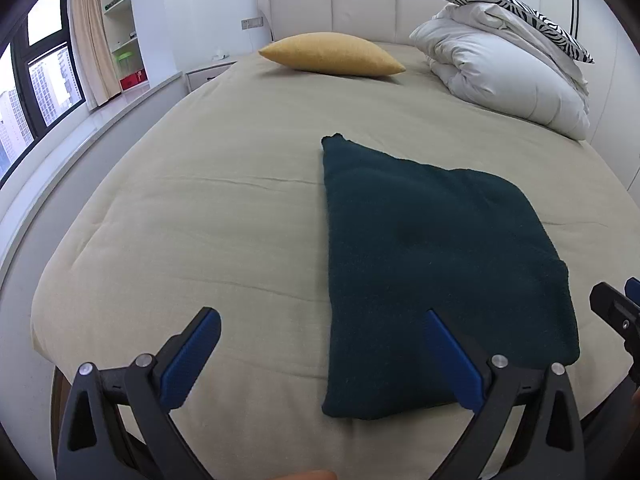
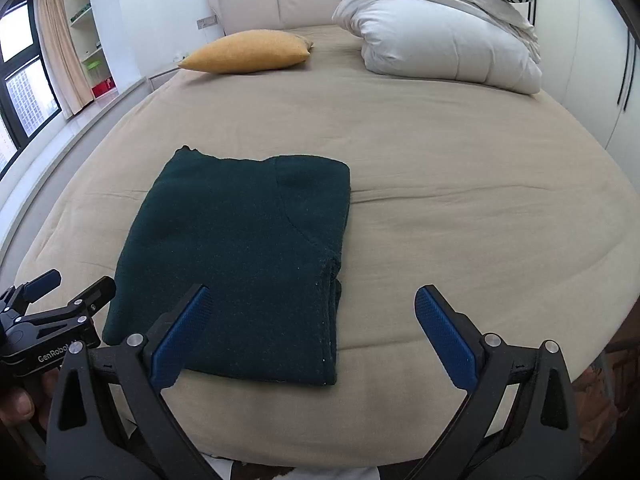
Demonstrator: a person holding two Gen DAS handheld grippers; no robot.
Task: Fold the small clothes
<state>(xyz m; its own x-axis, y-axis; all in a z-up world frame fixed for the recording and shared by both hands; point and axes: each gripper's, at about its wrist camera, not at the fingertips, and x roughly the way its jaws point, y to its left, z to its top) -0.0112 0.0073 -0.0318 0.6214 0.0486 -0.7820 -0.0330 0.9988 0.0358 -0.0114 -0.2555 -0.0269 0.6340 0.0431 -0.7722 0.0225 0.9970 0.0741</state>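
Observation:
A dark green garment [image 1: 432,264] lies folded into a flat rectangle on the beige bed [image 1: 208,224]. It also shows in the right wrist view [image 2: 240,264] on the bed [image 2: 460,200], left of centre. My left gripper [image 1: 322,318] is open and empty, above the bed's near edge at the garment's near left corner. My right gripper [image 2: 312,296] is open and empty, above the garment's near right corner. The left gripper [image 2: 68,284] shows at the left edge of the right wrist view. A finger of the right gripper [image 1: 612,308] shows at the right edge of the left wrist view.
A yellow pillow [image 1: 332,54] lies near the headboard [image 1: 332,4]. A folded white duvet [image 1: 500,68] with a zebra-print pillow [image 1: 516,8] on top sits at the back right. A window [image 1: 36,80], curtain and shelves are on the left. White wardrobe doors [image 2: 600,60] stand on the right.

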